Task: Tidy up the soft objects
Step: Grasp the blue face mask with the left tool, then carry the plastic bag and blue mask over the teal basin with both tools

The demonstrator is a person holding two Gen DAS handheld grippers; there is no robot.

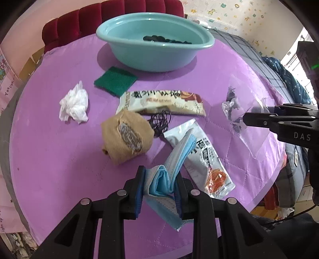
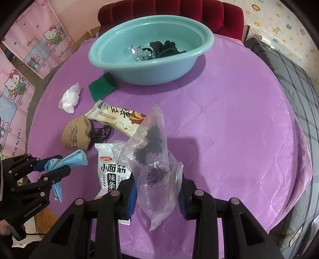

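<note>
My left gripper (image 1: pixel 159 189) is shut on a folded blue face mask (image 1: pixel 167 175), lifted just above the purple table cover (image 1: pixel 59 149). The same mask (image 2: pixel 67 161) shows in the right wrist view between the left gripper's fingers (image 2: pixel 57 173). My right gripper (image 2: pixel 157 191) is shut on a clear plastic bag (image 2: pixel 153 159) holding dark dried leaves; in the left wrist view that bag (image 1: pixel 239 111) hangs at the right. A teal basin (image 2: pixel 147 53) stands at the back with a black glove (image 2: pixel 165 48) and crumpled clear wrap inside.
On the cover lie a crumpled white tissue (image 1: pixel 74 103), a green scouring pad (image 1: pixel 115 79), two snack packets (image 1: pixel 165 103) (image 1: pixel 207 159), a tan cloth roll (image 1: pixel 125 137) and a coil of black cord (image 1: pixel 159 121). A red chair (image 2: pixel 171 10) stands behind the table.
</note>
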